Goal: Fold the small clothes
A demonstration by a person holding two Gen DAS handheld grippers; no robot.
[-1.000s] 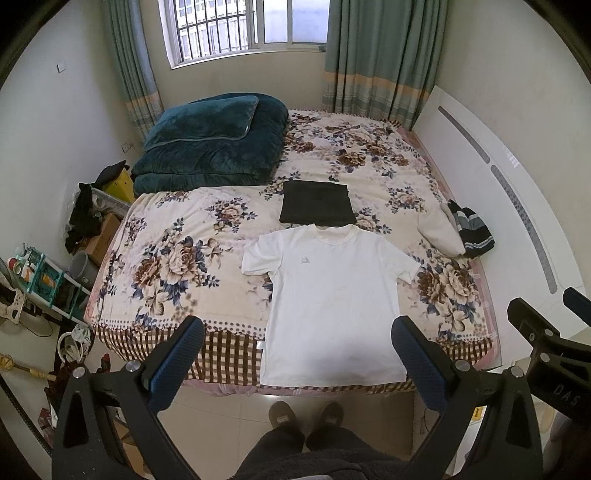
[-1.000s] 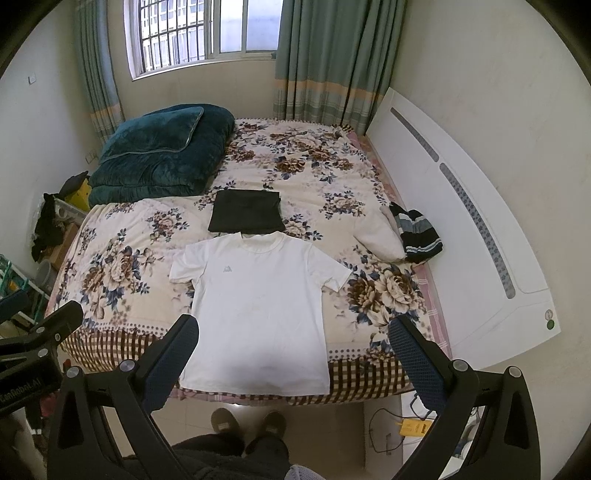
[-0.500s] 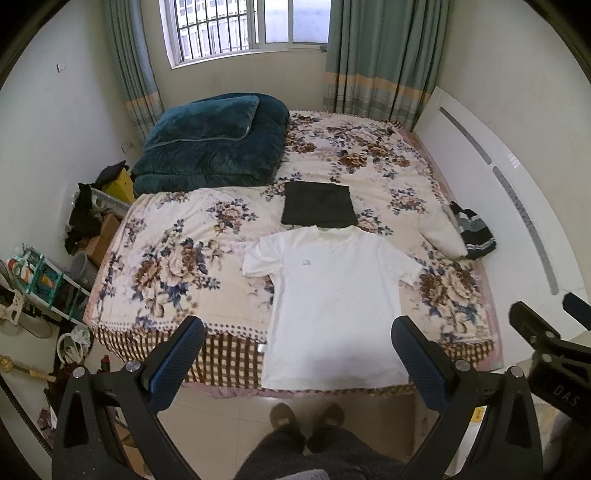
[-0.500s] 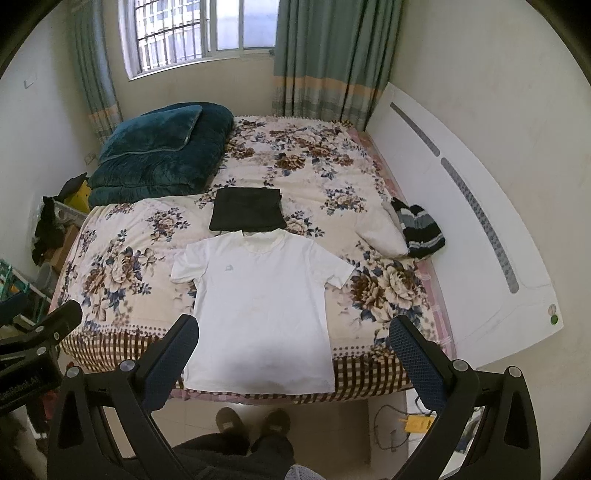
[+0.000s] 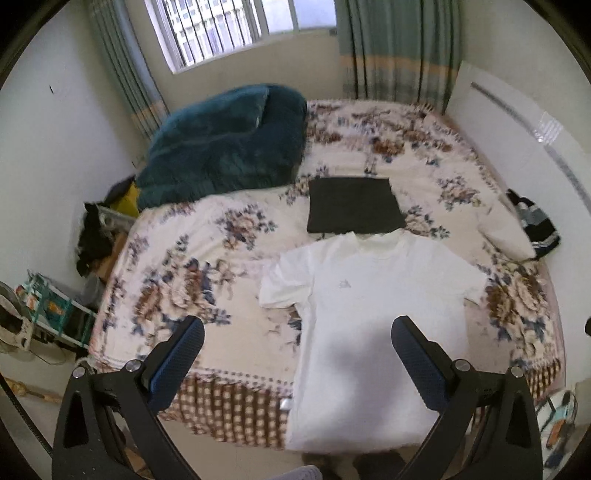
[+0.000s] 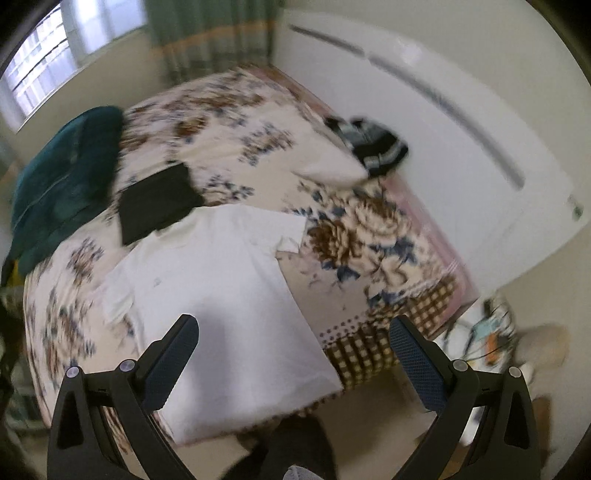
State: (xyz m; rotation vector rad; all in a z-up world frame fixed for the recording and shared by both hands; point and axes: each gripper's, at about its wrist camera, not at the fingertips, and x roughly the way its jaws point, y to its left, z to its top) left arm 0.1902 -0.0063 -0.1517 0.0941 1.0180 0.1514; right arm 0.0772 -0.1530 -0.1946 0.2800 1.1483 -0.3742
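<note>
On the bed lie one white T-shirt (image 5: 373, 302), spread flat, one folded black garment (image 5: 352, 210), one heaped teal quilt (image 5: 229, 144), one white pillow (image 5: 506, 229) and one striped dark knit (image 5: 535, 221). One floral bedspread (image 5: 184, 280) covers the bed. One barred window (image 5: 229, 29) shows, with two green curtains (image 5: 391, 51), one on each side.

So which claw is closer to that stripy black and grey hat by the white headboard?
Probably the right claw. Its view shows the striped black and grey knit hat larger, up to its right. From the left claw, the hat sits small, far off right.
</note>
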